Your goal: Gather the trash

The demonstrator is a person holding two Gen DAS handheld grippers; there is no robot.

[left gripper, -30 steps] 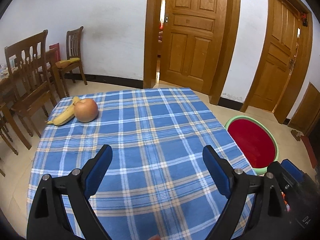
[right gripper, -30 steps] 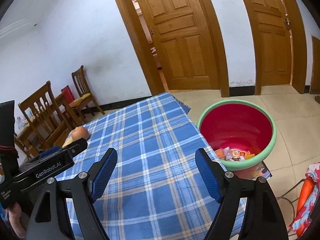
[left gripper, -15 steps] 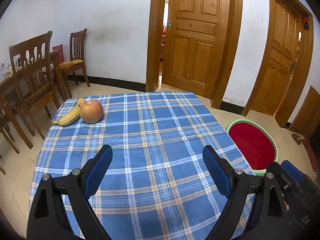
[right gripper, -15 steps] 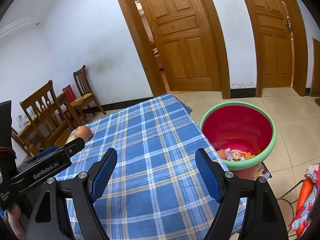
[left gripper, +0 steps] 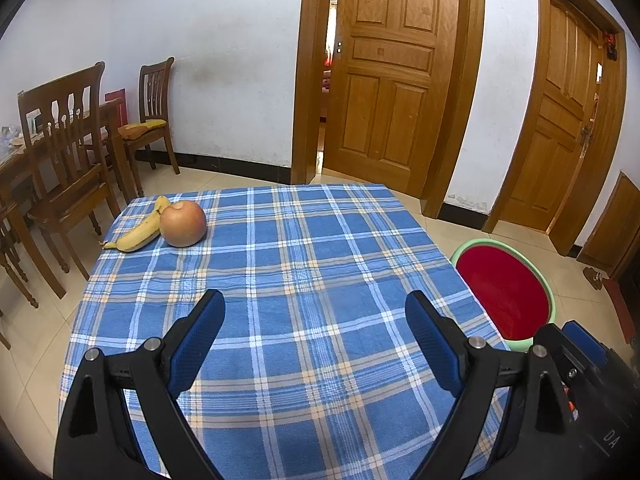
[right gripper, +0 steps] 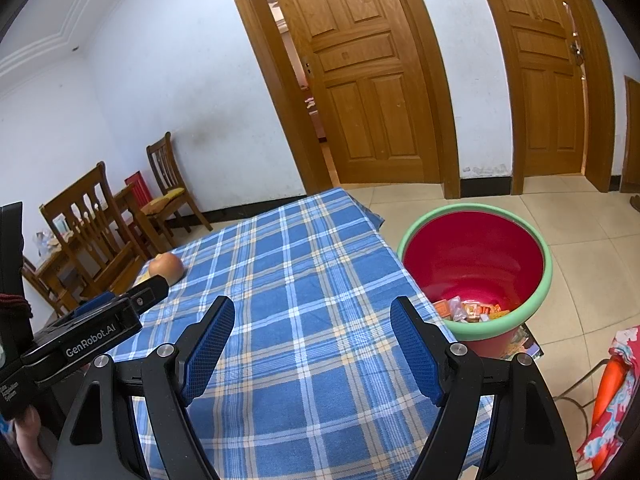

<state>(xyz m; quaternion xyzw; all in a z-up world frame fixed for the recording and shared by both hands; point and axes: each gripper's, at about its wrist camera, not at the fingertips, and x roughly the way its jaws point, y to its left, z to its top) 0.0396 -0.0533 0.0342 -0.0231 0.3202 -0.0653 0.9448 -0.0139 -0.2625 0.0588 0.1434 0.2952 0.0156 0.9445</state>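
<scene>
The red bin (right gripper: 476, 276) with a green rim, at the right of the right wrist view beside the blue plaid table (right gripper: 304, 280), holds wrappers (right gripper: 470, 310) at its bottom. No trash shows on the cloth, so collecting looks finished; any next move means finding leftovers. Left gripper (left gripper: 316, 340) and right gripper (right gripper: 312, 344) hover wide open, empty. Apple (left gripper: 183, 224) and banana (left gripper: 140, 232) sit lower in frame than a second ago.

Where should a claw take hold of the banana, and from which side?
Probably across the middle of the banana, coming down from above with the jaws spanning its narrow width. It lies flat on the cloth, and the apple touches its right side near the stem, so grip lower, clear of it.
</scene>
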